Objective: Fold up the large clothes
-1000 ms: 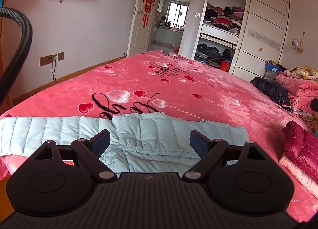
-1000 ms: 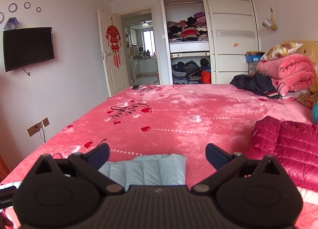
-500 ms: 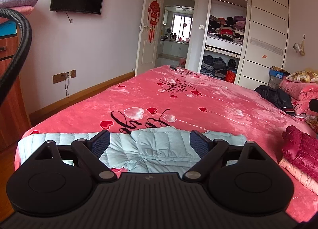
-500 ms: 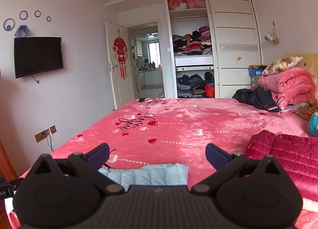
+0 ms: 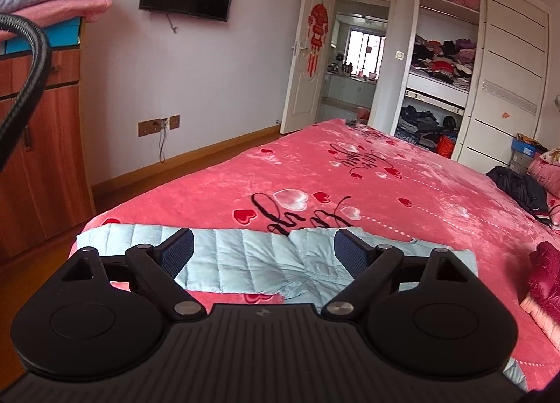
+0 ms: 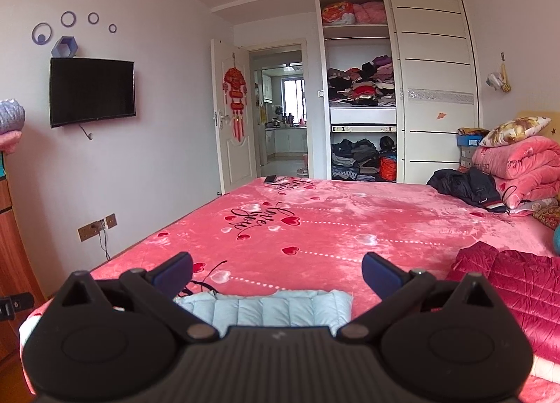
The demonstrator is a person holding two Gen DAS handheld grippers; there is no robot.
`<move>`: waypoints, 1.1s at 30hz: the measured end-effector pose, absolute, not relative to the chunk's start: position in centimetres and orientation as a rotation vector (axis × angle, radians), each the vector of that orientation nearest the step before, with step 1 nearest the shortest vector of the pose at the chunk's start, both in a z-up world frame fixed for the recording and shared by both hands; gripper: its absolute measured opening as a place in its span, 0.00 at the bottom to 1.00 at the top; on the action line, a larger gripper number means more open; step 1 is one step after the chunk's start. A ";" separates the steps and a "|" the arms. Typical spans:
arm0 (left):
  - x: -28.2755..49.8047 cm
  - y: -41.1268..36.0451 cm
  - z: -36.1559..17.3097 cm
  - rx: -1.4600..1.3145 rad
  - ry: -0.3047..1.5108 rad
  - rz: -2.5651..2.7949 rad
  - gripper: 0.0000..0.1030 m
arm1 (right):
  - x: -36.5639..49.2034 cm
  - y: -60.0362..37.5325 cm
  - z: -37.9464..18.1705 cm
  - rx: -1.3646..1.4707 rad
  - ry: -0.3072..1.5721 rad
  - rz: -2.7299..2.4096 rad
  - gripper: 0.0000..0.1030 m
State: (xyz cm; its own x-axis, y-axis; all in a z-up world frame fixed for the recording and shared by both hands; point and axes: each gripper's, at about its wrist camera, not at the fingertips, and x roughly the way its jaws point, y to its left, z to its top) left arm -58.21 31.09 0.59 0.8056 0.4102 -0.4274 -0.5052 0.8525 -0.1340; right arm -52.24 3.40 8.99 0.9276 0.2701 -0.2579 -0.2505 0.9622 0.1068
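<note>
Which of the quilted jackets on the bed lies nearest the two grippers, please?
The light blue quilted jacket, spread flat at the bed's near edge just beyond both grippers; the dark red quilted jacket lies farther off to the right.

Pink heart-print bed (image 5: pixel 402 193), pale blue quilted jacket (image 5: pixel 252 259) flat, maroon jacket (image 6: pixel 518 284), black garment (image 6: pixel 465 186), perhaps a phone (image 6: pixel 270 179)

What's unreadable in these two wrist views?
- Light blue jacket: near edge hidden behind left gripper's body, left wrist view.
- Same jacket, right wrist view: only a strip shows past right gripper.
- Red jacket: cut off by frame edge.
- Bedspread lettering: too small.
</note>
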 end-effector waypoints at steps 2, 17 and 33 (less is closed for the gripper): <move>-57.7 32.4 -0.2 -0.278 0.419 0.530 1.00 | -52.1 3.9 8.6 0.057 0.284 0.276 0.99; -58.1 49.4 -10.0 -0.913 0.401 0.833 1.00 | -49.8 7.8 4.8 0.051 0.349 0.385 0.99; -57.9 57.1 -21.7 -1.567 0.114 0.724 1.00 | -48.3 14.7 1.4 -0.093 0.486 0.516 0.99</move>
